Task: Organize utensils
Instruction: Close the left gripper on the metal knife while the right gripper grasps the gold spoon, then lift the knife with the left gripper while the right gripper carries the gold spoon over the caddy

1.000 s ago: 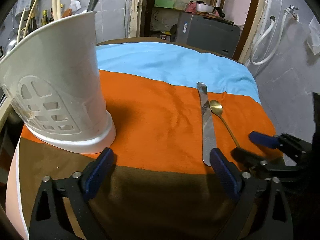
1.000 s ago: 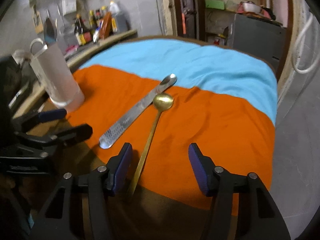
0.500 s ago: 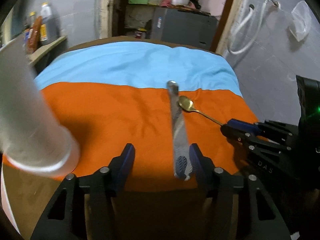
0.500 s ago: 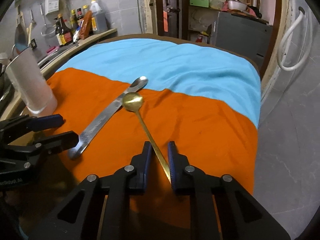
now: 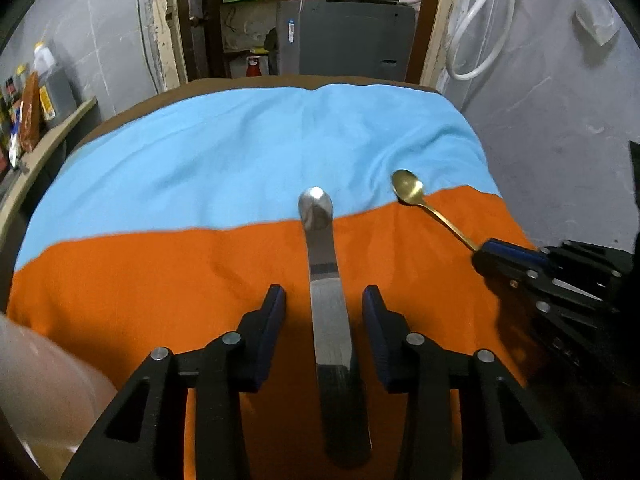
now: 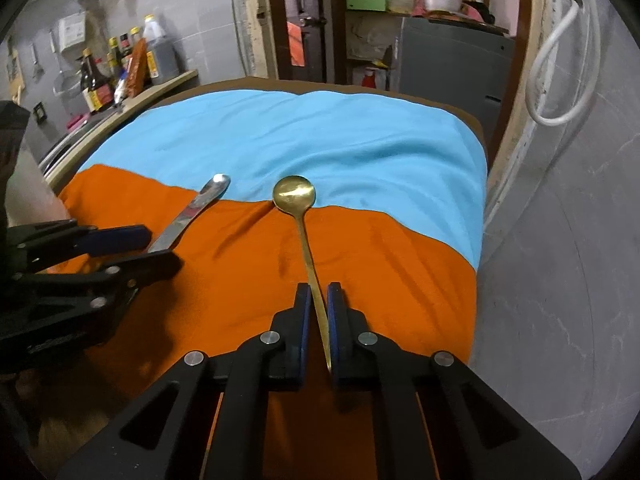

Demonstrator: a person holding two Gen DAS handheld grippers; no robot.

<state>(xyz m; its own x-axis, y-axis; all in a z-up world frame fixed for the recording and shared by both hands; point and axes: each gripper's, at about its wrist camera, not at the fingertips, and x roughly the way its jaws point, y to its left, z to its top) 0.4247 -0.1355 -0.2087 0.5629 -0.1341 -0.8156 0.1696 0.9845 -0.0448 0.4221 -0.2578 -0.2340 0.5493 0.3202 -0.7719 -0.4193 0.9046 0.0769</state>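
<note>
My counter's orange-and-blue cloth (image 5: pixel 160 264) carries both utensils. My left tool (image 5: pixel 324 300) tilts steeply down, its jaws just closing but short of the steel spatula (image 5: pixel 320 248) lying between them. My right tool (image 6: pixel 318 300), angled down alike, is clamped on the handle of the gold spoon (image 6: pixel 298 200), bowl toward the blue stripe.

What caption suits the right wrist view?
Right gripper shut on the gold spoon, which lies on the striped cloth.
</note>
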